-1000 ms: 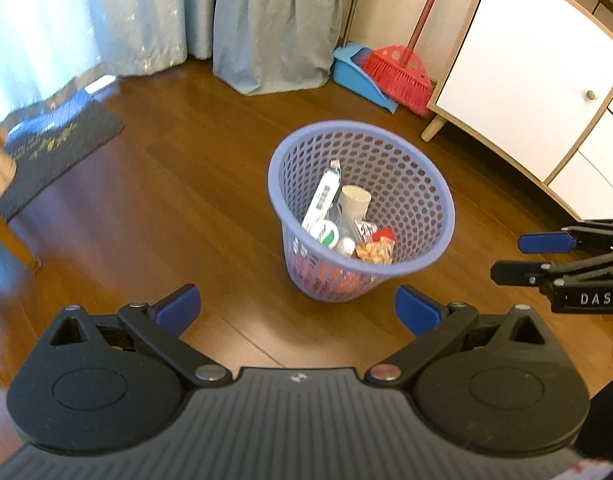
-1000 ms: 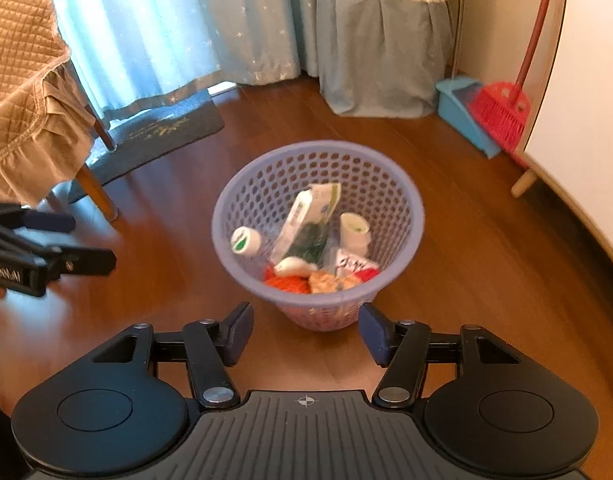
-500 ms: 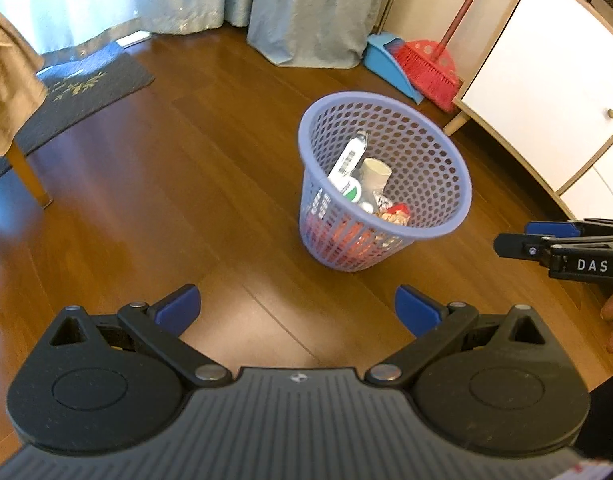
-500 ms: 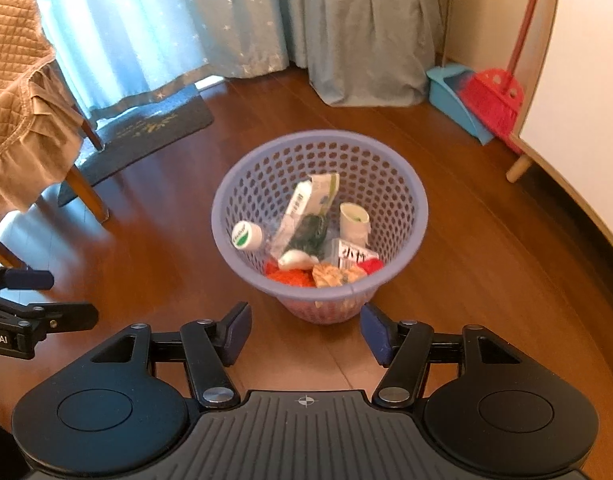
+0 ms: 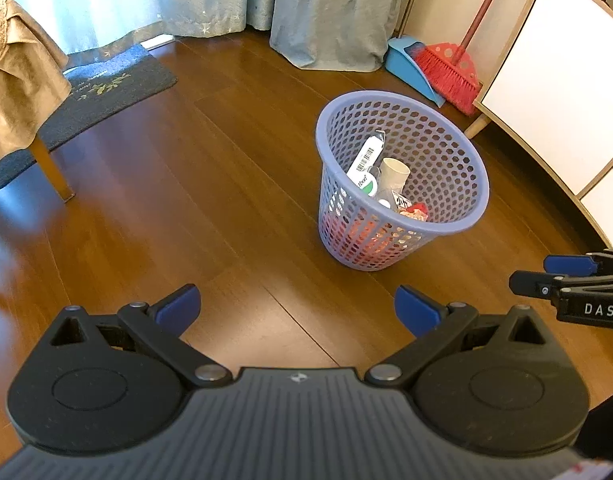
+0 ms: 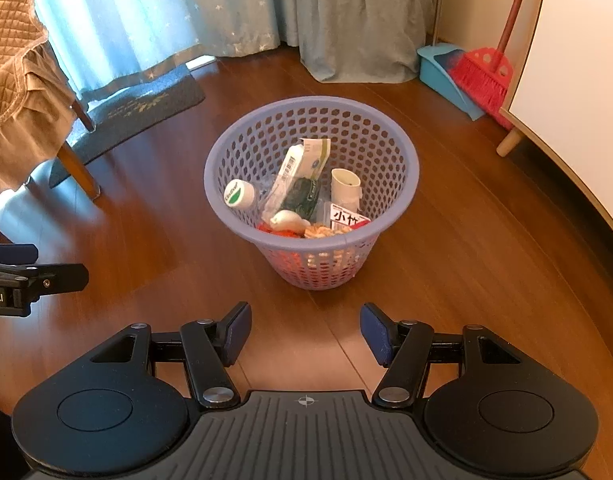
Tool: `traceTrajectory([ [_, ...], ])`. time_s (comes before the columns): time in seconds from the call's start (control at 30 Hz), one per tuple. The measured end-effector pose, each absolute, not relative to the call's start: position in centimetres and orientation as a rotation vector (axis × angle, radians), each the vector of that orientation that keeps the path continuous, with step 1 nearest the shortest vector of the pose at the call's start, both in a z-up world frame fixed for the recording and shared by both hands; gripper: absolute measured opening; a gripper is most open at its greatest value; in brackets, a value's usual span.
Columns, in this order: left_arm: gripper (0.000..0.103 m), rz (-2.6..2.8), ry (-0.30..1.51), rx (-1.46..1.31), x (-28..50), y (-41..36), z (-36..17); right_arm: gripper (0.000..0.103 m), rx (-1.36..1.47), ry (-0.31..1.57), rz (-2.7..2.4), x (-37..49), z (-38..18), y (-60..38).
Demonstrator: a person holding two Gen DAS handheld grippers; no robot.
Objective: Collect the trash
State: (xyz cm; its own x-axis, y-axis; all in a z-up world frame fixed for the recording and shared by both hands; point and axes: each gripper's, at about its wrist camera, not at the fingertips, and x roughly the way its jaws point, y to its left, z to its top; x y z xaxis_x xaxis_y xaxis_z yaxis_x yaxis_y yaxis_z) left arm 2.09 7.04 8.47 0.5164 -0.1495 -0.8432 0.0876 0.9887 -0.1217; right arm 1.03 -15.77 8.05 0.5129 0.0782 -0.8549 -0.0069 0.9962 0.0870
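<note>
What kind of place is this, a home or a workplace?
Most likely a room in a home: a wooden floor with long curtains, a doormat, a white cabinet, and a broom with a dustpan near a trash basket.

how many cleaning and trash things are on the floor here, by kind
Perforated purple plastic waste basket: 1
Red-bristled broom with red handle: 1
Blue plastic dustpan: 1
Dark doormat with leaf print: 1
Total: 4
</note>
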Motion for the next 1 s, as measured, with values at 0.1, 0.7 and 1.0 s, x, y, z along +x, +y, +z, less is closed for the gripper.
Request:
traceTrajectory([
  [0.1, 0.101, -0.14, 1.021, -0.05, 2.1, 6.5, 8.3, 0.058, 0.071, 1.034, 0.052, 1.0, 8.0, -15.7],
  [0.7, 0.102, -0.157, 1.027, -0.006, 1.5, 5.6, 7.4, 0.058, 0.078, 1.048, 0.059, 0.9, 7.9, -15.7],
  [1.0, 0.102, -0.158, 1.025, -0.013, 1.4, 5.1, 7.3, 0.058, 0.075, 1.054, 0.059, 0.9, 7.7, -15.6],
])
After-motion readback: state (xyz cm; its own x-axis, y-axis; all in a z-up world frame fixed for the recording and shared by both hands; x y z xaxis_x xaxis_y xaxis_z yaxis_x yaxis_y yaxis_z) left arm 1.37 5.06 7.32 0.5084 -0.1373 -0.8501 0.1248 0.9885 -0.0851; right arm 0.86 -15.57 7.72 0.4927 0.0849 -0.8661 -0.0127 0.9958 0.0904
